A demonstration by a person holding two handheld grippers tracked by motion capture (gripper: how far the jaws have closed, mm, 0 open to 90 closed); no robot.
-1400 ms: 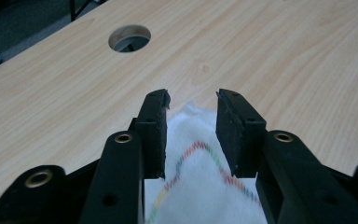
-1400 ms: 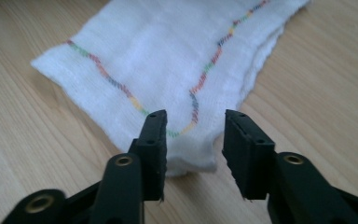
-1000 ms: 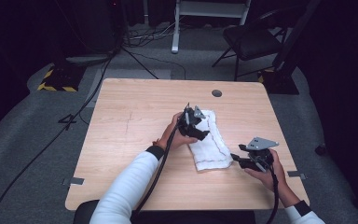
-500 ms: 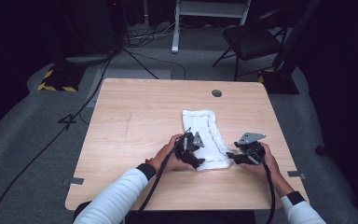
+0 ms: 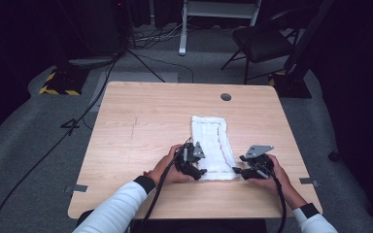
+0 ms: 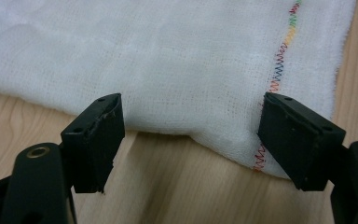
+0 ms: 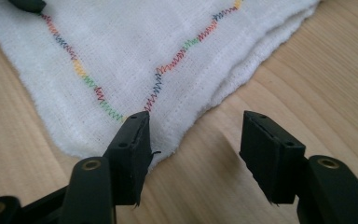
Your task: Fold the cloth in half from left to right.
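Observation:
A white folded cloth with a multicoloured zigzag stitch line lies flat on the wooden table, its long side running away from me. My left gripper is open at the cloth's near left corner; its jaws straddle the cloth edge low over the wood. At the near right corner my right gripper is open too. In the right gripper view one jaw sits over the cloth's corner tip and the other over bare wood. Neither gripper holds anything.
A round cable hole sits near the table's far edge. A black chair and a white stand are on the floor beyond. Cables trail from both grippers off the near edge.
My left gripper has come from the cloth's far end to its near left corner. The cloth now lies flat and stretched out. The right gripper has shifted slightly inward to the near right corner.

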